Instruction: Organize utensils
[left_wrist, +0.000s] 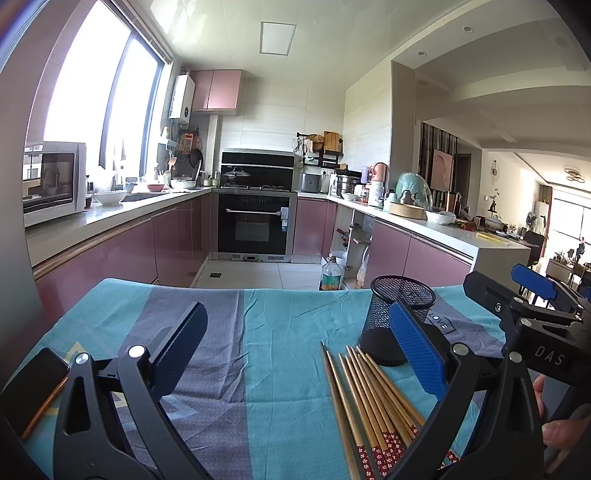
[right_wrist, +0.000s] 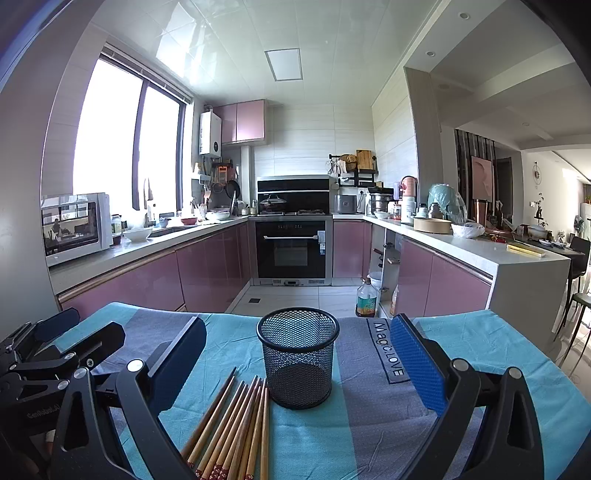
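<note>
Several wooden chopsticks with red flowered ends lie fanned out on the teal and grey tablecloth. An upright black mesh cup stands empty just beyond their tips. My left gripper is open above the cloth, with the chopsticks near its right finger and nothing held. In the right wrist view my right gripper is open too, with the mesh cup ahead between its fingers and the chopsticks lower left. Each gripper shows in the other's view: the right gripper and the left gripper.
A dark phone lies at the table's left edge. A hand holds the right gripper's handle. Beyond the table's far edge are the kitchen floor, an oil bottle, pink cabinets and an oven.
</note>
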